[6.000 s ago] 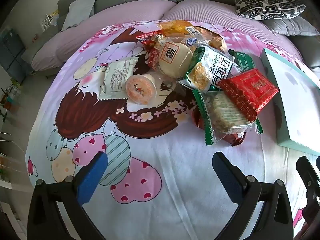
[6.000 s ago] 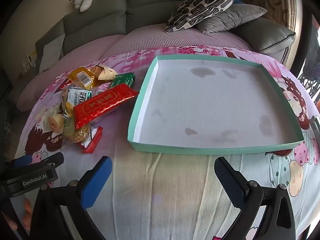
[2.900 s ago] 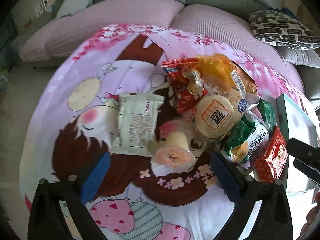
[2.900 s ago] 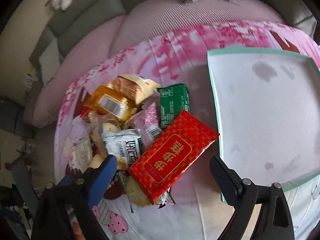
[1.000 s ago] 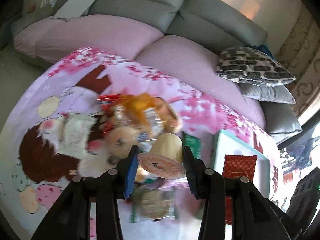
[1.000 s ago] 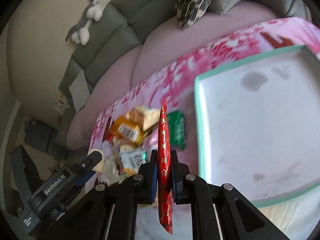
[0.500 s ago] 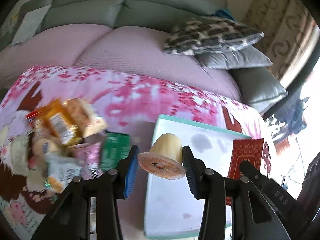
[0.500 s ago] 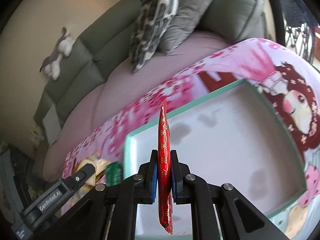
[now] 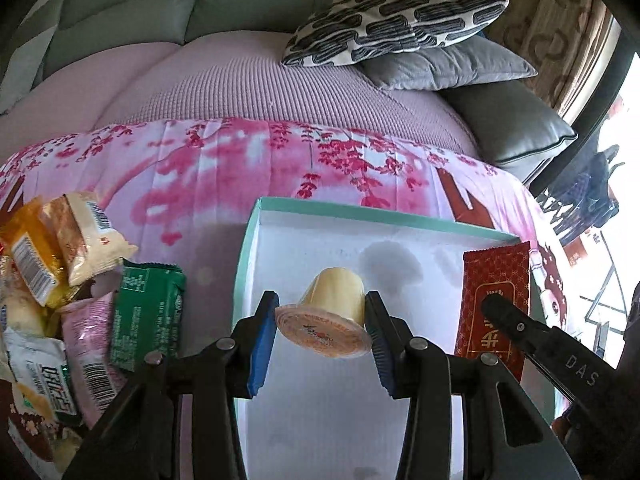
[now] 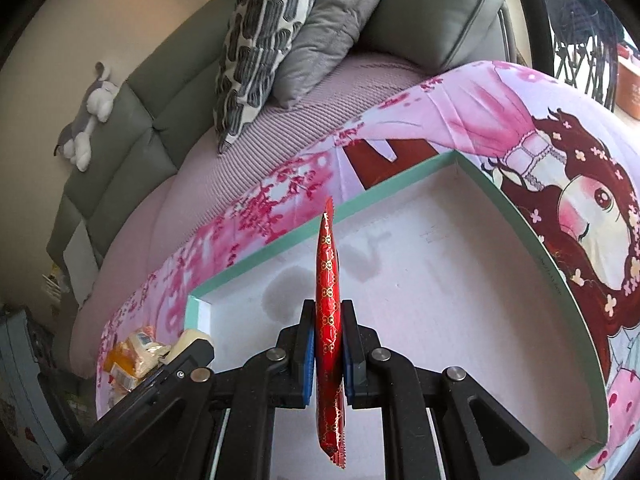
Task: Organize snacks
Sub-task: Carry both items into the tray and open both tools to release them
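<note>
1. Left wrist view: left tool (image 9: pixel 320 334) narrowed onto a pudding cup (image 9: pixel 329 318), blue pads (image 9: pixel 260 344) pressing its two sides, sealed lid turned toward the camera, pale yellow body pointing away.
2. Cup held above the white floor of the teal-rimmed tray (image 9: pixel 245 256), directly ahead of and below the tool.
3. Right of the tool: red snack packet (image 9: pixel 494 300) seen flat-on over the tray's right part, pinched at its lower end by the black right tool (image 9: pixel 494 312), which enters from the lower right.
4. Left of the tool, outside the tray: heap of snacks on the pink cartoon-print cloth (image 9: pixel 224 168), with a green packet (image 9: pixel 146 316) nearest the tray, a pink packet (image 9: pixel 88 344) beside it, an orange packet (image 9: pixel 28 256) and a beige one (image 9: pixel 86 236) further off.
5. Far ahead: patterned pillow (image 9: pixel 396 24) on a grey sofa (image 9: pixel 160 8).
6. Right wrist view: right tool (image 10: pixel 329 354) clamped fully on the red snack packet (image 10: pixel 329 280), held edge-on and upright, top end reaching beyond the pads, bottom end hanging below.
7. Tray (image 10: pixel 404 188) spread ahead of and under the tool; whether the packet touches its floor, cannot tell.
8. Lower left of the tool: left tool's black body (image 10: pixel 168 376), with the pudding cup (image 10: pixel 190 338) peeking past it and snack packets (image 10: pixel 132 356) beyond.
9. Upper left, far away: plush toy (image 10: pixel 90 116) on the sofa back.
</note>
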`<state>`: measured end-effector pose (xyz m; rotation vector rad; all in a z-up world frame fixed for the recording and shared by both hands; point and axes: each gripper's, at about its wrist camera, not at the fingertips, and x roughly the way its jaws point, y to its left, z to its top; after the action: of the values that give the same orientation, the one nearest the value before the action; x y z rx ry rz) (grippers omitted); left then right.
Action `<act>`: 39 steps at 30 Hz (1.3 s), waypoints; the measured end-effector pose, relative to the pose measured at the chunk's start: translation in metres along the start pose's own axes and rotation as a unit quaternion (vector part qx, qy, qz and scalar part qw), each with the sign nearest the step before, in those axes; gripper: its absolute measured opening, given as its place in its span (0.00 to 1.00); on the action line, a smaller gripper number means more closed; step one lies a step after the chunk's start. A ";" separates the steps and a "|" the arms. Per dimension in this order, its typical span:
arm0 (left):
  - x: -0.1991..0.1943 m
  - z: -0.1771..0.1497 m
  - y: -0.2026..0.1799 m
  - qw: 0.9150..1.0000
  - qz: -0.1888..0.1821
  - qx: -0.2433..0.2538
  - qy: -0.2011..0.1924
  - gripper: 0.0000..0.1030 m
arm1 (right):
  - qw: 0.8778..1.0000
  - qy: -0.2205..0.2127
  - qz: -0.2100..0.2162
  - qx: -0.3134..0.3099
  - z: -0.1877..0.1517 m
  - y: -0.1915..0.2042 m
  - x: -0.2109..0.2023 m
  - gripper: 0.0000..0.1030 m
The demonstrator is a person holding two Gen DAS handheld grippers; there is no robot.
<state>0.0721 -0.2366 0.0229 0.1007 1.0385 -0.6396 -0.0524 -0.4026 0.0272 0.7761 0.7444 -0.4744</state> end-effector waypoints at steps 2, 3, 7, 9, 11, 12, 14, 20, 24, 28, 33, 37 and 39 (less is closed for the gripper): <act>0.003 -0.001 0.001 1.000 0.003 0.000 0.003 0.44 | 1.000 0.007 -0.003 -0.003 -0.001 0.000 0.003 0.12; 0.005 -0.001 0.001 1.000 0.004 0.000 0.004 0.44 | 1.000 0.008 -0.004 -0.005 -0.002 0.001 0.004 0.12; 0.007 -0.002 0.002 1.000 0.006 0.001 0.008 0.44 | 1.000 0.011 -0.008 -0.007 -0.003 0.003 0.004 0.12; 0.007 -0.002 0.001 1.000 0.011 0.001 0.008 0.44 | 1.000 0.014 -0.010 -0.006 -0.003 0.002 0.005 0.12; 0.005 -0.001 0.000 1.000 0.016 0.005 0.005 0.44 | 1.000 0.017 -0.009 -0.003 -0.003 0.001 0.006 0.12; 0.004 -0.001 0.000 1.000 0.019 0.006 0.006 0.45 | 1.000 0.017 -0.009 -0.003 -0.003 0.000 0.006 0.12; 0.003 0.000 0.001 1.000 0.024 0.007 0.009 0.47 | 1.000 0.018 -0.011 -0.003 -0.003 0.000 0.006 0.12; 0.000 0.000 0.006 0.998 0.042 -0.008 0.038 0.60 | 0.999 0.028 -0.028 0.002 -0.002 -0.002 0.006 0.25; -0.010 0.000 0.000 0.998 0.058 0.002 0.034 0.71 | 0.998 0.030 -0.048 0.005 -0.002 -0.004 0.005 0.61; -0.018 0.000 -0.001 0.998 0.062 -0.001 0.029 0.73 | 0.997 0.023 -0.069 -0.011 0.000 0.000 -0.001 0.73; -0.021 0.000 0.007 0.995 0.098 -0.010 0.029 0.78 | 0.995 0.019 -0.092 -0.033 0.000 0.005 -0.004 0.87; -0.023 0.002 0.019 0.991 0.129 -0.026 0.019 0.89 | 0.993 0.015 -0.106 -0.050 0.000 0.009 -0.005 0.99; -0.024 0.002 0.024 0.989 0.143 -0.032 0.016 0.89 | 0.992 0.012 -0.112 -0.058 0.000 0.011 -0.005 1.00</act>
<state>0.0785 -0.2077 0.0386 0.1999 1.0502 -0.3454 -0.0488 -0.3946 0.0359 0.5931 0.8797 -0.6193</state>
